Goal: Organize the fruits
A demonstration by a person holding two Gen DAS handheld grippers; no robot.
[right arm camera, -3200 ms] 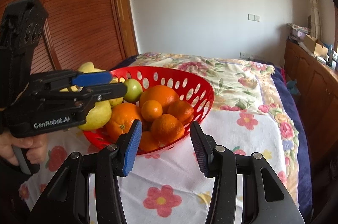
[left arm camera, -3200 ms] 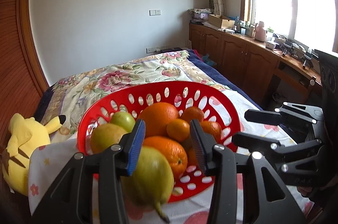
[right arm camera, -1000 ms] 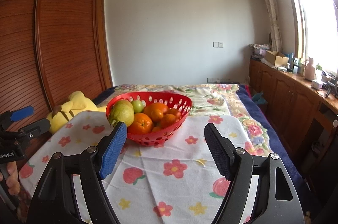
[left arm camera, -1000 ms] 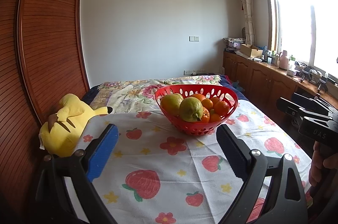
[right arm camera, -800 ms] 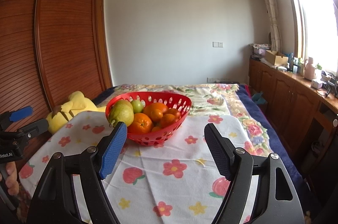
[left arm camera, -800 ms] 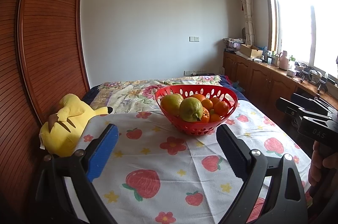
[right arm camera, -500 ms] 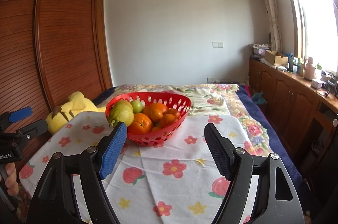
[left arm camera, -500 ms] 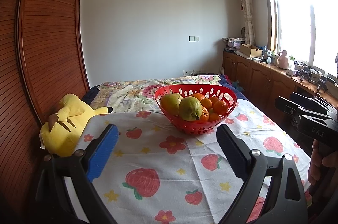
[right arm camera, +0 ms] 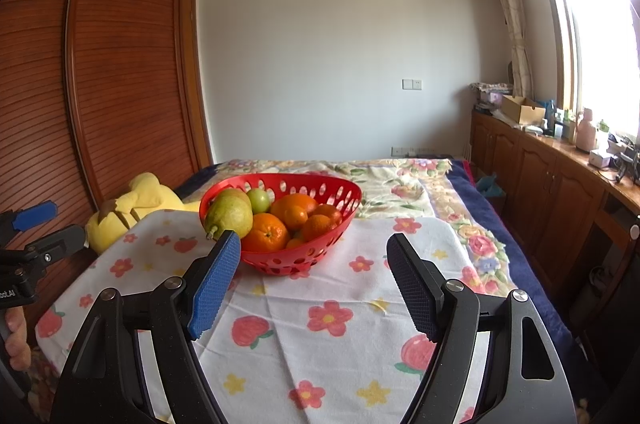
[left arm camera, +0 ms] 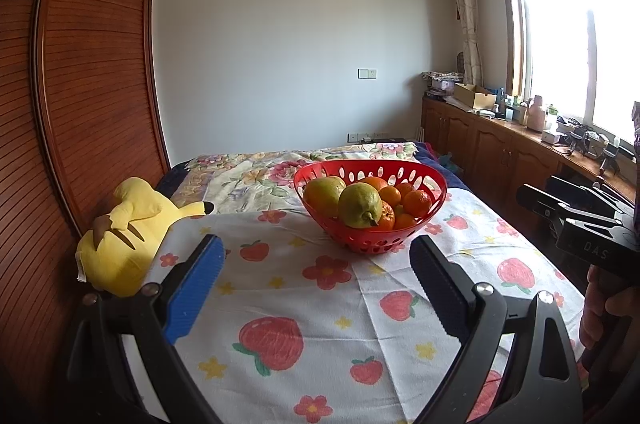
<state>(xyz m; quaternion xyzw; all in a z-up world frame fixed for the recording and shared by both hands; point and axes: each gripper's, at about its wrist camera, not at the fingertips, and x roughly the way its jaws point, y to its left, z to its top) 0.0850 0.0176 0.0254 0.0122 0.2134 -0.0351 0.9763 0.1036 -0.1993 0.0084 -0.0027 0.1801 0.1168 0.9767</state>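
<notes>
A red perforated basket point(left arm camera: 376, 244) stands on the flowered cloth, holding two green-yellow pears point(left arm camera: 360, 204), several oranges point(left arm camera: 416, 202) and a small green fruit point(right arm camera: 259, 199). My left gripper point(left arm camera: 316, 242) hangs open well short of the basket with nothing between its fingers. My right gripper point(right arm camera: 313, 240) is open too, back from the basket point(right arm camera: 288, 262) and empty. Each gripper shows at the edge of the other's view: the right gripper point(left arm camera: 580, 220) held by a hand, the left gripper point(right arm camera: 36, 224) at far left.
A yellow plush toy point(left arm camera: 124, 236) lies left of the basket against the slatted wooden wardrobe point(left arm camera: 92, 104). Wooden cabinets point(right arm camera: 552, 184) with clutter on top run under the window on the right. The white fruit-print cloth point(left arm camera: 320, 304) covers the near end of the bed.
Since the oldest frames both grippers have drawn back from the basket and stand wider; the pear by my left fingers now rests in the basket. Over the last second nothing moved.
</notes>
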